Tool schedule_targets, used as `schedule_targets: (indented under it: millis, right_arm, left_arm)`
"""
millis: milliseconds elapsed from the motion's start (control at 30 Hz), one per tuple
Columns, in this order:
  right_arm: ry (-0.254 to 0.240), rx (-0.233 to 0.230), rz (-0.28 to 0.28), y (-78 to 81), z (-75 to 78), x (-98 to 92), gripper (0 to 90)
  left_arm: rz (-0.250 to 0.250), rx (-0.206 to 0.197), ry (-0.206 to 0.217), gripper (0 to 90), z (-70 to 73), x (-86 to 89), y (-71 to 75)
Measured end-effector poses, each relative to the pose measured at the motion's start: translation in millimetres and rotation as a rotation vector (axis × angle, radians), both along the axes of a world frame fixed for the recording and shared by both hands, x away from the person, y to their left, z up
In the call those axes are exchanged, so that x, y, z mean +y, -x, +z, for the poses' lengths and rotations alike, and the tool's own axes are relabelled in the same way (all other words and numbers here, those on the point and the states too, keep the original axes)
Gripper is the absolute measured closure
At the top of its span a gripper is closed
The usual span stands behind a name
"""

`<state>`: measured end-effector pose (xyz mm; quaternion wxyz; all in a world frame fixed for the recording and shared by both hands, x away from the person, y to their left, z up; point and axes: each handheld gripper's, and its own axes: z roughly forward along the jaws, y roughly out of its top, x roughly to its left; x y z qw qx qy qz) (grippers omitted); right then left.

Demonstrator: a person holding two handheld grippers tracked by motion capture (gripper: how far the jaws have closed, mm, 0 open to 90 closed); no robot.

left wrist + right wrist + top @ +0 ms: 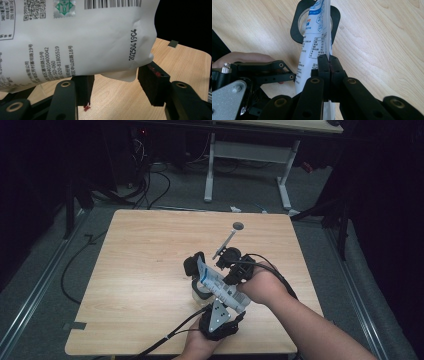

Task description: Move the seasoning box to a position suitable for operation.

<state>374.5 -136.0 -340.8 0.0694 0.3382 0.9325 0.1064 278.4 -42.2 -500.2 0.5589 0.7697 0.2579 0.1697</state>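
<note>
White printed pouch is hanging tilted at lower centre of the high view, over a black-rimmed clear container. Your right gripper is pinching its edge, jaws pressed together. Your left gripper is sitting below it, jaws spread. Spoon is lying at upper centre.

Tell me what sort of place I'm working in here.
Probably a lab or recording room: a bare wooden table on grey floor, loose cables trailing behind it, an empty desk frame, and dark surroundings.
</note>
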Motion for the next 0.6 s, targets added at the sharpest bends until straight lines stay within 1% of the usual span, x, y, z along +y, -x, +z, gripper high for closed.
schedule_targets:
  millis: [400, 600]
  right_arm:
    - [0.006, -0.01, 0.004, -3.0, 2.7, 4.3, 90.0]
    - [0.009, -0.012, 0.01, -3.0, 4.0, 4.8, 90.0]
  left_arm:
    - [0.007, 0.003, 0.006, 47.9, 3.0, 1.5, -3.6]
    - [0.007, -0.002, 0.01, 48.0, 4.3, 0.8, -2.9]
